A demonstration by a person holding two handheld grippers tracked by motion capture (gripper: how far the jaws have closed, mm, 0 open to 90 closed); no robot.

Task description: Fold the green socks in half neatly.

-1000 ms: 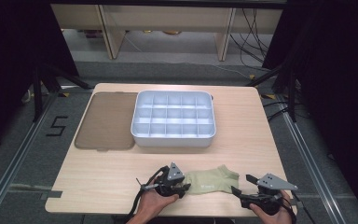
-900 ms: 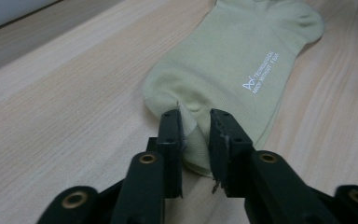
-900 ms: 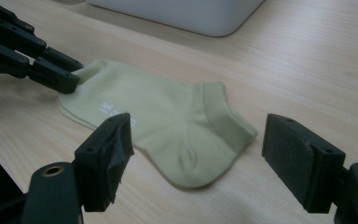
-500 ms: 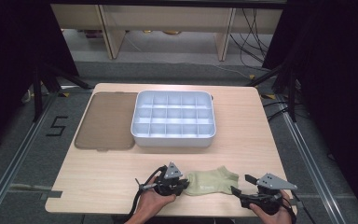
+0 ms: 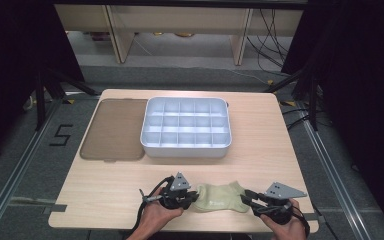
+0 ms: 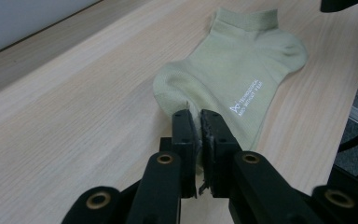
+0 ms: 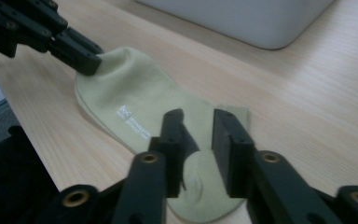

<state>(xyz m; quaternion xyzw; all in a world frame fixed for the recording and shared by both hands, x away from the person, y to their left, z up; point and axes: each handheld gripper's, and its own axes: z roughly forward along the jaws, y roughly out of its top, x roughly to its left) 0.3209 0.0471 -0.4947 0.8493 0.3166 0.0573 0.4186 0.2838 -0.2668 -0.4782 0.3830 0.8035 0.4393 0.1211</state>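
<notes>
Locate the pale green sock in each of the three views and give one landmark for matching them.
High view: the sock lies at the near table edge, between the two grippers.
Left gripper view: the sock runs from the centre to upper right, its near end pinched by the left gripper.
Right gripper view: the sock fills the centre, under the right gripper.
Shared landmark: the white printed logo on the sock.

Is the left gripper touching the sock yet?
Touching. The left gripper view shows the left gripper with its jaws nearly together, a fold at the toe end of the green sock pinched between them.
</notes>
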